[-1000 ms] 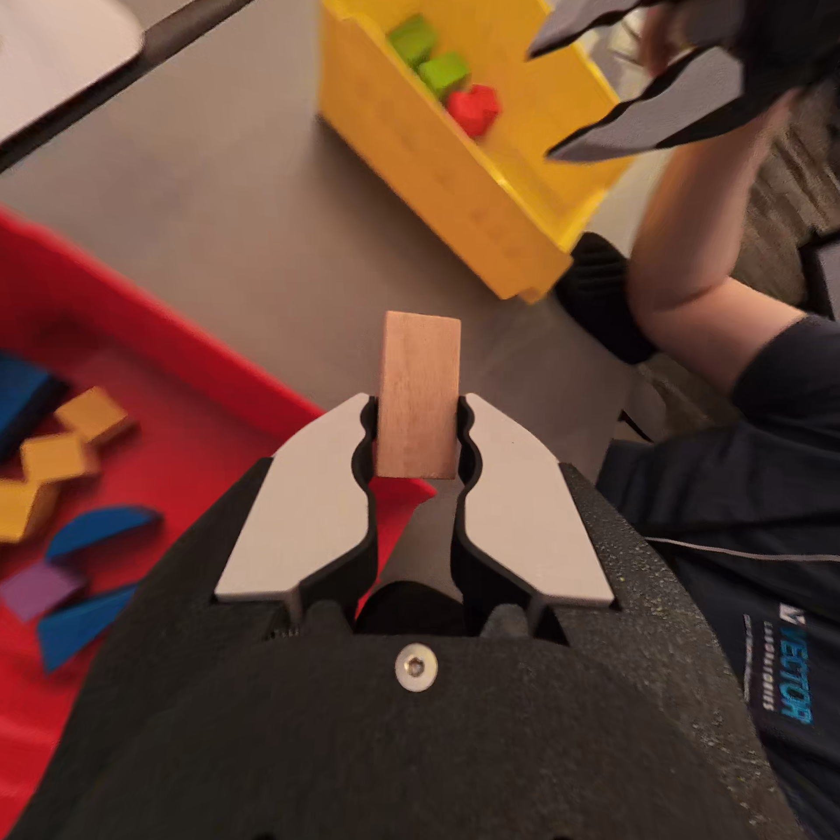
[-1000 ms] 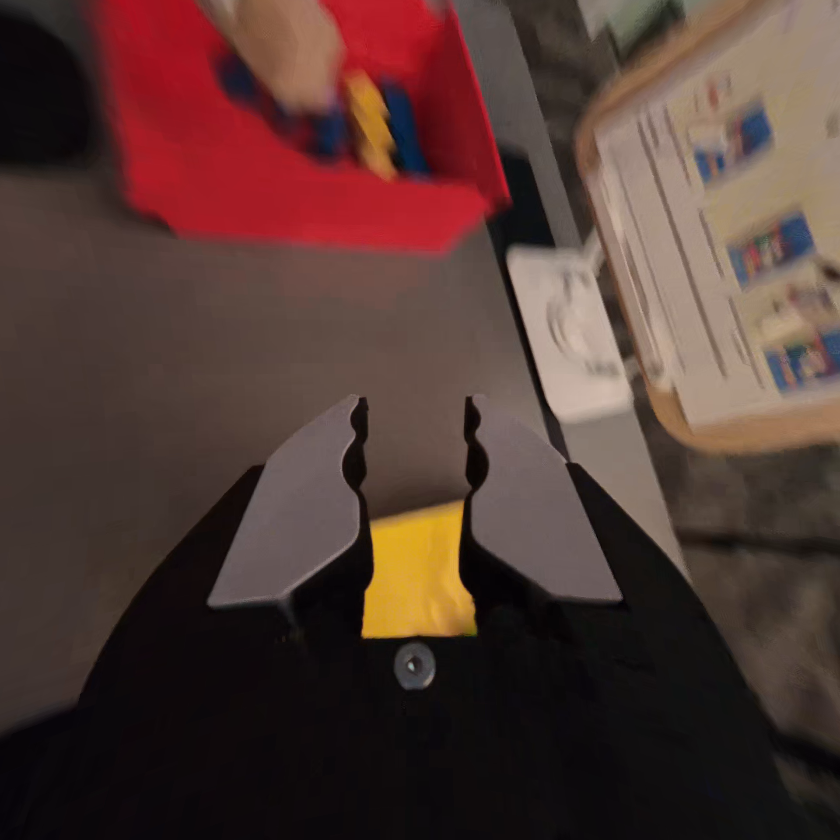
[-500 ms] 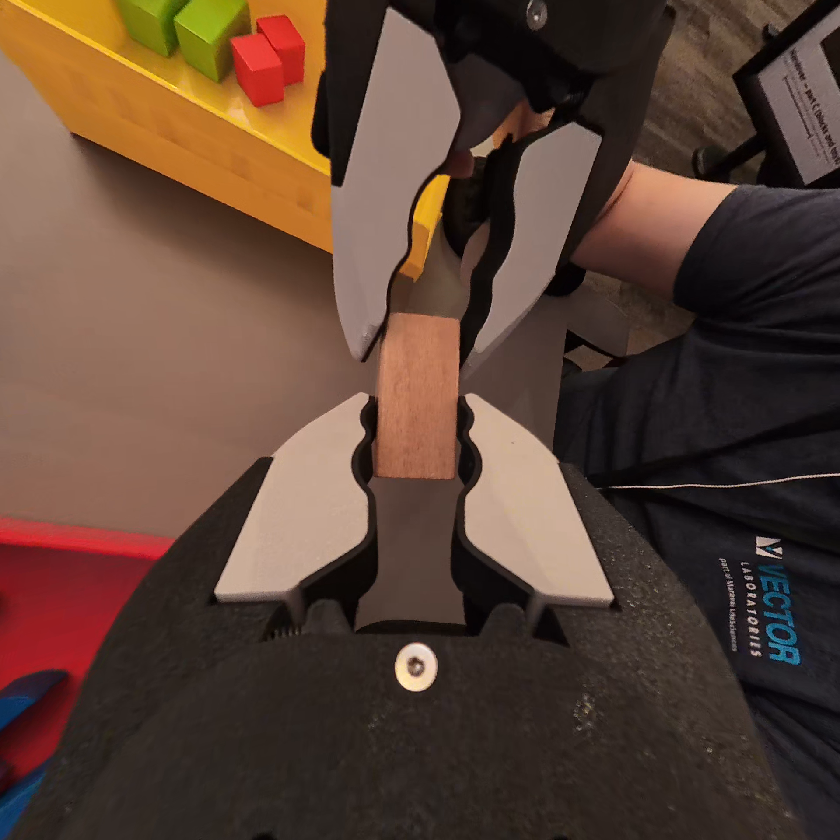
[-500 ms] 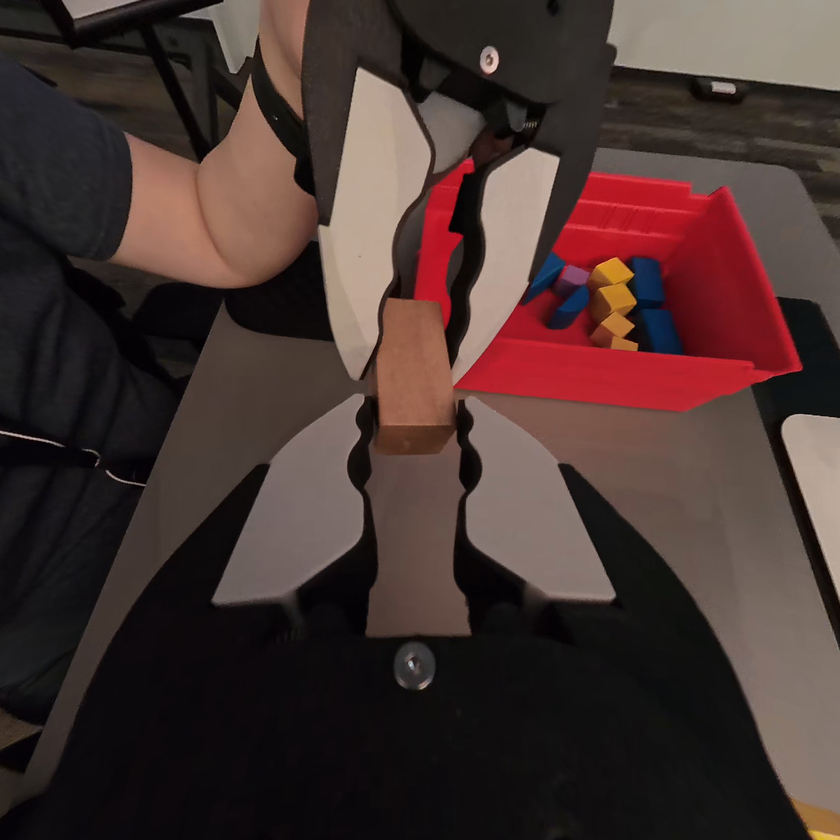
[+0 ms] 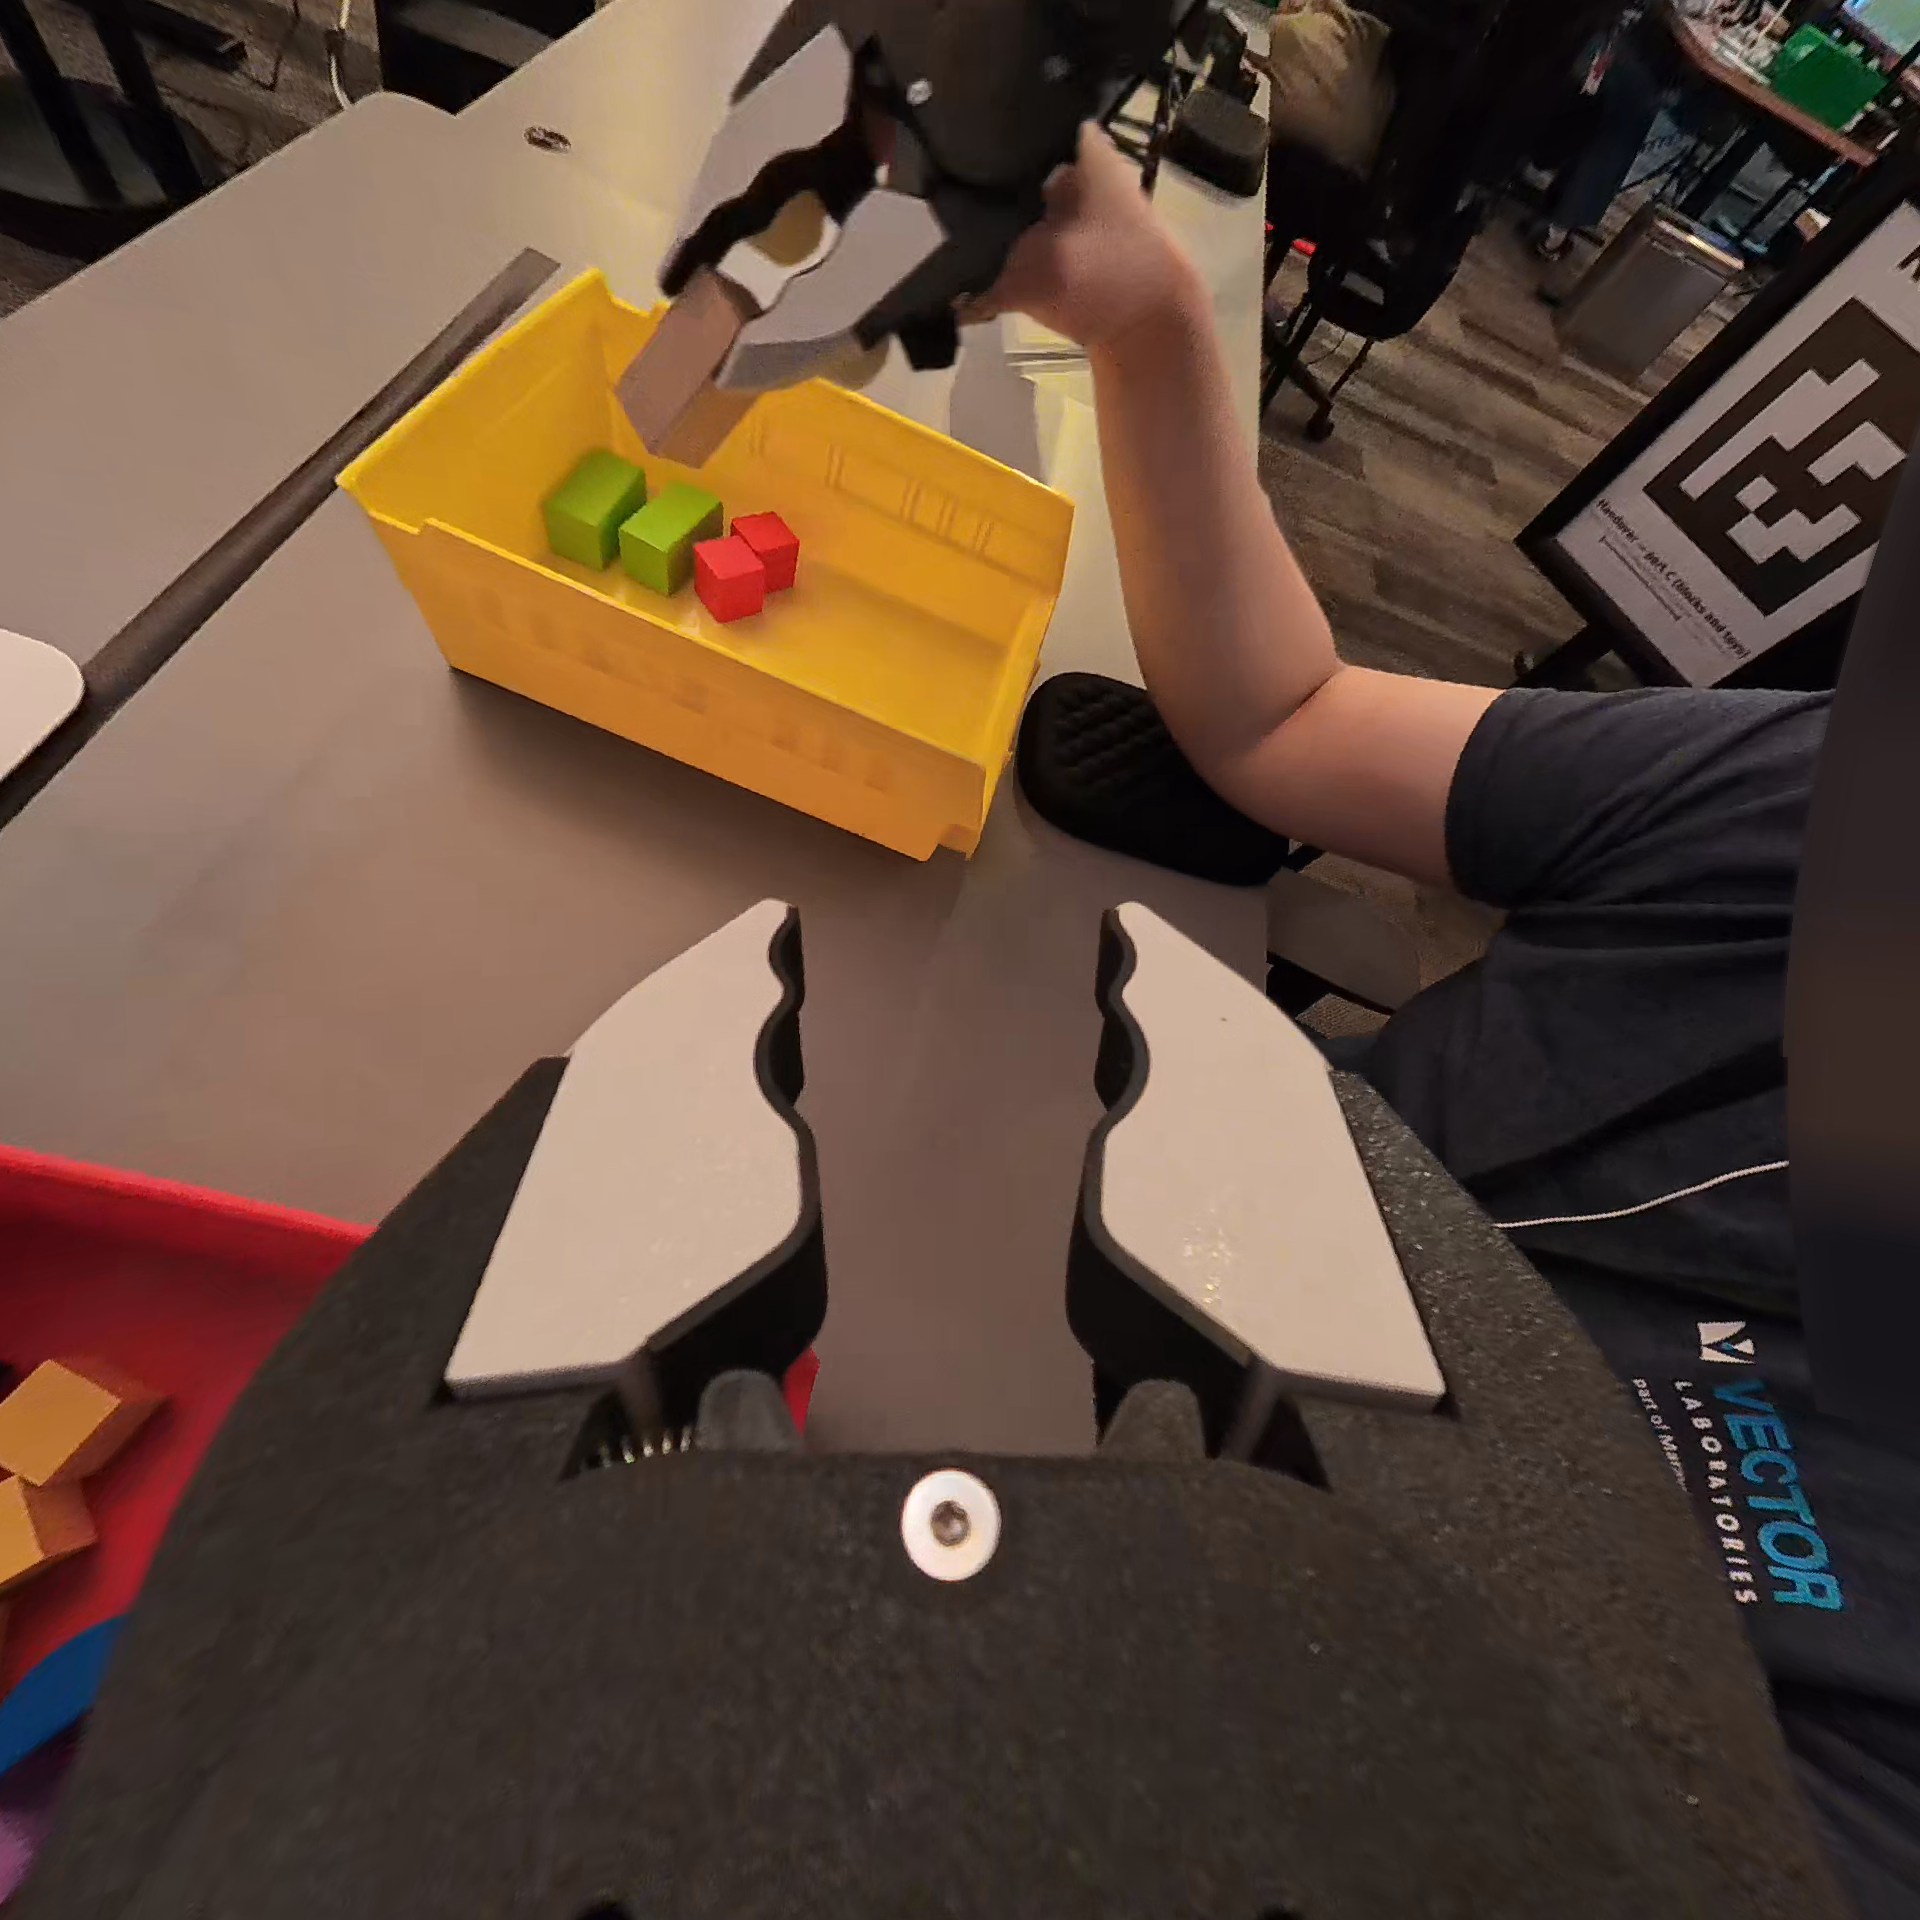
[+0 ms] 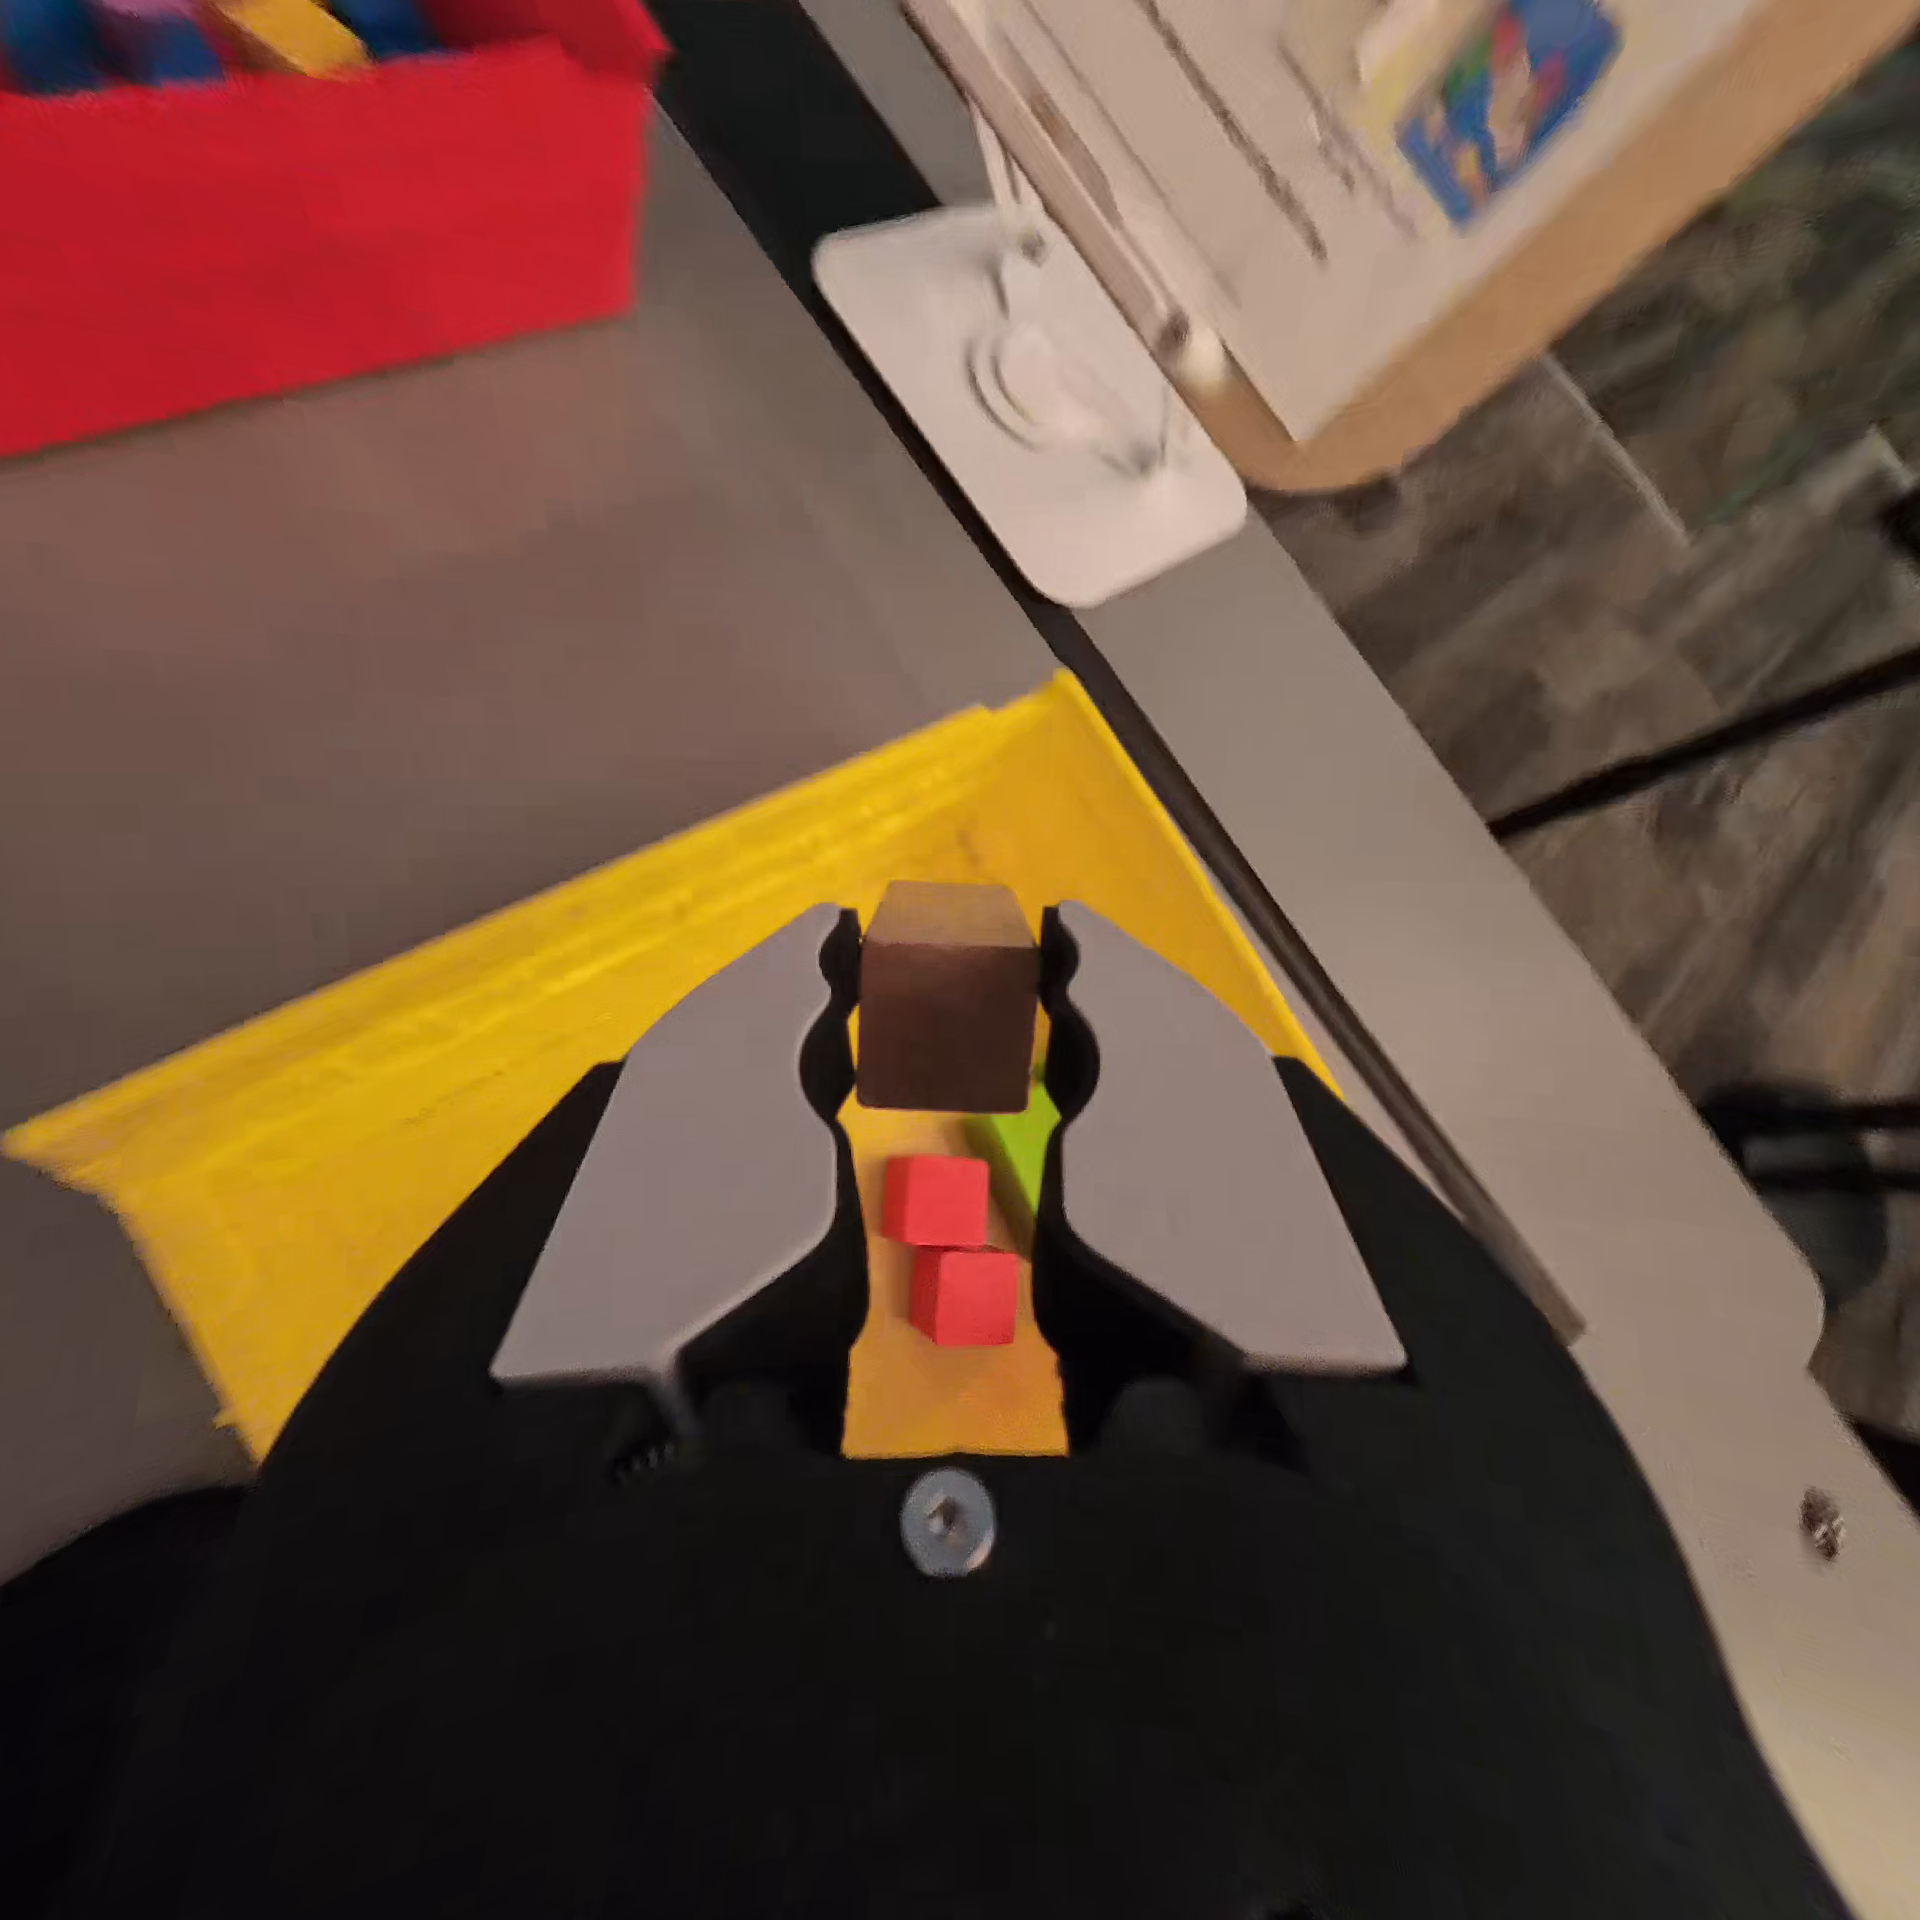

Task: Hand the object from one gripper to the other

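Note:
My right gripper is shut on a plain wooden block and holds it above the yellow bin. In the left wrist view the right gripper and the wooden block hang over the far end of the yellow bin. My left gripper is open and empty over the grey table, between the two bins.
The yellow bin holds two green blocks and two red cubes. A red bin with several coloured blocks sits at lower left. A person's arm and a black pad are at the table's right edge. A white stand base lies nearby.
The wooden block passed from my left gripper to my right. My left gripper opened and drew back. My right gripper carried the block over the yellow bin.

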Tool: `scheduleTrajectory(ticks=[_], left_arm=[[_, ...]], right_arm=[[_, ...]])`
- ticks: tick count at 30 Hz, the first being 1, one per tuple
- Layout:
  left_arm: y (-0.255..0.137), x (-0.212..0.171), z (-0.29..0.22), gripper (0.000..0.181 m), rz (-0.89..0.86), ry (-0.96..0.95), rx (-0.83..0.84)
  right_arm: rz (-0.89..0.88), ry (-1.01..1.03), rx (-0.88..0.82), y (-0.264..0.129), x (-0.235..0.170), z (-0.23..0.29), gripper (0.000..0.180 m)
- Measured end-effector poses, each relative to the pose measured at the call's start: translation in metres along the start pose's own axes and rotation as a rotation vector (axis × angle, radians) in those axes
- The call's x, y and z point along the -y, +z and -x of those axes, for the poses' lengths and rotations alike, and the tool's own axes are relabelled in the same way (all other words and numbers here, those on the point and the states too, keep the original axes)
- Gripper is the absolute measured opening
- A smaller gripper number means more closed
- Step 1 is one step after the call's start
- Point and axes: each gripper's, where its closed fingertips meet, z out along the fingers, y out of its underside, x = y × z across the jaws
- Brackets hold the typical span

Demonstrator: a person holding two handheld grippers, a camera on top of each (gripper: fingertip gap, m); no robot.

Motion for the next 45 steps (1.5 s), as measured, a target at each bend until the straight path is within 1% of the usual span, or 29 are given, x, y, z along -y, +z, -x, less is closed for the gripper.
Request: scheduleTrajectory(ticks=[3, 5, 9, 12, 16, 20, 24, 29, 34, 38, 42, 45], left_arm=[[0.002, -0.001, 0.000, 0.053, 0.011, 0.000, -0.002], [0.006, -0.004, 0.000, 0.053, 0.030, 0.000, 0.000], [0.013, -0.010, 0.000, 0.053, 0.076, 0.005, -0.003], [0.017, -0.014, 0.001, 0.053, 0.099, 0.001, -0.004], [0.018, -0.014, 0.000, 0.053, 0.102, -0.010, -0.017], [0.021, -0.016, -0.001, 0.053, 0.118, -0.007, -0.014], [0.024, -0.018, -0.001, 0.053, 0.131, -0.011, -0.019], [0.026, -0.021, -0.004, 0.053, 0.151, -0.012, -0.027], [0.027, -0.022, -0.006, 0.053, 0.161, -0.009, -0.033], [0.029, -0.024, -0.007, 0.053, 0.168, -0.013, -0.038], [0.030, -0.025, -0.008, 0.053, 0.175, -0.014, -0.044], [0.031, -0.026, -0.008, 0.053, 0.185, -0.016, -0.048]], right_arm=[[0.029, 0.101, 0.026, 0.034, -0.021, -0.015, 0.034], [0.080, 0.152, 0.031, 0.057, -0.035, -0.019, 0.034], [0.210, 0.172, 0.001, 0.086, -0.058, -0.020, 0.034], [0.239, 0.210, -0.014, 0.100, -0.061, -0.019, 0.034], [0.195, 0.243, 0.045, 0.115, -0.057, -0.010, 0.034], [0.148, 0.263, 0.088, 0.124, -0.055, -0.005, 0.034], [0.150, 0.254, 0.123, 0.130, -0.059, 0.000, 0.034], [0.217, 0.233, 0.185, 0.119, -0.073, 0.007, 0.034], [0.377, 0.147, 0.198, 0.105, -0.102, 0.012, 0.034], [0.387, 0.097, 0.184, 0.112, -0.101, 0.014, 0.034], [0.473, -0.016, 0.126, 0.123, -0.119, 0.009, 0.034], [0.458, -0.035, 0.115, 0.128, -0.119, 0.007, 0.034]])
